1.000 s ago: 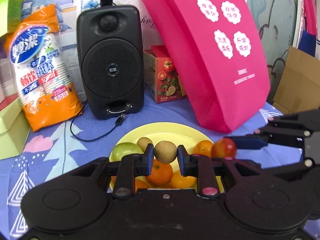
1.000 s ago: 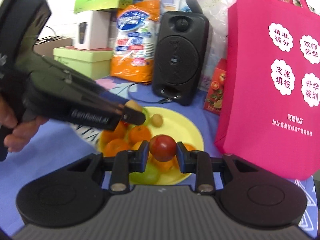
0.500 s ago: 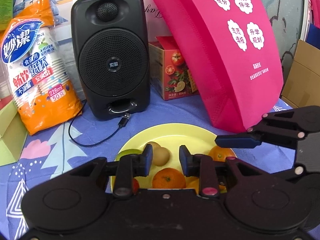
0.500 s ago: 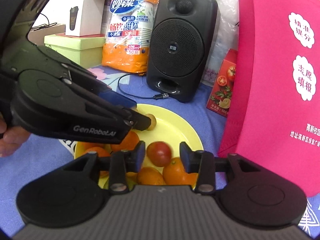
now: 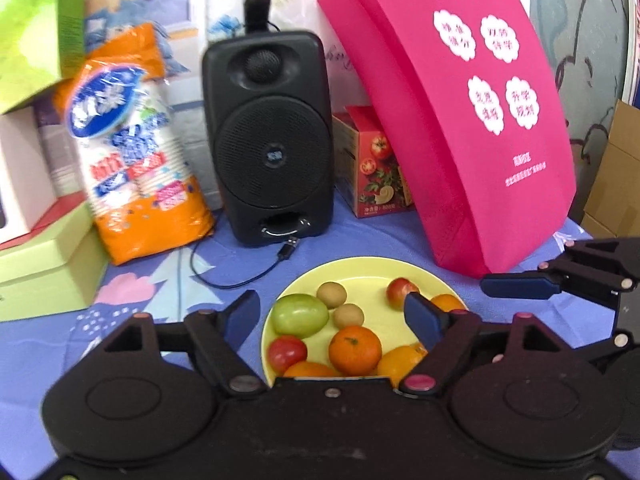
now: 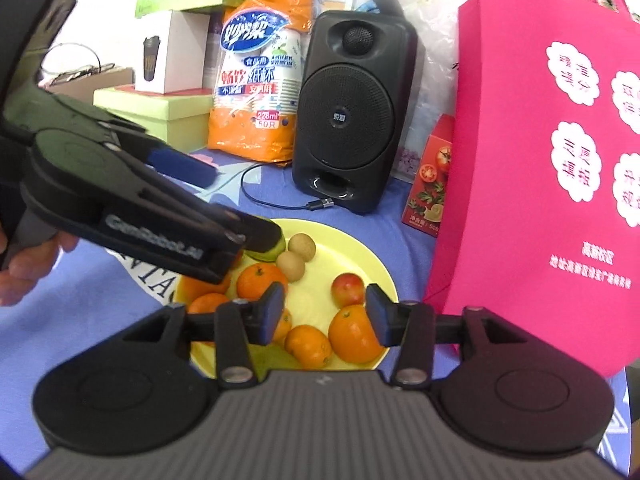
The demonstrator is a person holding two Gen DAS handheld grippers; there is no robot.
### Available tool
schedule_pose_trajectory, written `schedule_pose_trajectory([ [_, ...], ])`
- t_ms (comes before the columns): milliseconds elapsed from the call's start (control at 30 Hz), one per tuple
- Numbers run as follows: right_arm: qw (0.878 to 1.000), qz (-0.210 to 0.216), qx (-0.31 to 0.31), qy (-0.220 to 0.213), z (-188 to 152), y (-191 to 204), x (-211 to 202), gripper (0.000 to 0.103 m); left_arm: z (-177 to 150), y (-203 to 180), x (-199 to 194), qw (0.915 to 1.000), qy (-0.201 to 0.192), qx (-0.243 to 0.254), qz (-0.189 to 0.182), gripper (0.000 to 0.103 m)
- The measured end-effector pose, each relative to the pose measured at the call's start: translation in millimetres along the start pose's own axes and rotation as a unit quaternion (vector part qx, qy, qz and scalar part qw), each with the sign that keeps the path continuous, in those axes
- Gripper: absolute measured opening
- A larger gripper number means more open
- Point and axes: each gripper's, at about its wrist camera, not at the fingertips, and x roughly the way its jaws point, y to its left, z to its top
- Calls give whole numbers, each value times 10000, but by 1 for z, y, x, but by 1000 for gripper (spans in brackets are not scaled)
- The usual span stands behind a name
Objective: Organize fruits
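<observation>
Hovering over the yellow plate (image 5: 362,268), both claws hang empty, nothing between their pads. Left claw (image 5: 334,312): jaws spread wide, having just been opening; the fruit lies on the plate below and beyond its tips. Two small brown fruits (image 5: 331,294) sit side by side just past the gap, toward the far rim. Green fruit (image 5: 300,314) lies left of them, close to the left finger. Red fruit (image 5: 287,353) and an orange (image 5: 355,349) sit nearer, low in the gap.

Right claw (image 6: 325,312): jaws part open, also just been opening. The reddish fruit (image 6: 348,288) rests on the plate just beyond the gap, apart from both pads. Oranges (image 6: 354,334) lie nearer, partly behind the right finger.

Plate stands on the blue-clothed worktop (image 5: 240,248). Far side: black speaker (image 5: 270,136), orange cup pack (image 5: 134,148) to its left, pink bag (image 5: 472,120) to its right.
</observation>
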Motion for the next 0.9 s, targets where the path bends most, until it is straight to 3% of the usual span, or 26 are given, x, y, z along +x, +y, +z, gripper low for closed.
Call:
schedule_pose_trajectory([
  [33,10000,4,61,-41,-1,1,-6,55,-1,-1,-9,10000,-35,-14,55,89],
  [67,9999,-2,136,-79,-3,2,-13,61,-2,-2,-18,9998,-79,-22,162,102],
  [133,9994,-94,286,-155,-5,3,-28,71,-4,-5,-40,9990,-235,0,370,103],
  [267,9954,-352,740,-505,-9,3,-70,103,-9,-11,-81,9972,-369,101,641,103],
  [433,9866,-524,1439,-560,-9,0,-123,103,-19,-16,-132,9955,-496,20,803,103],
  [600,9704,-1301,1940,-621,-16,21,-174,103,-43,-26,-184,9915,-647,-151,1117,103],
  [700,9674,-1209,2165,-509,-35,37,-189,103,-69,-30,-209,9904,-642,-310,1182,103],
  [900,9768,-933,1925,89,-75,88,-184,103,-135,-37,-236,9905,-298,-712,1141,103],
])
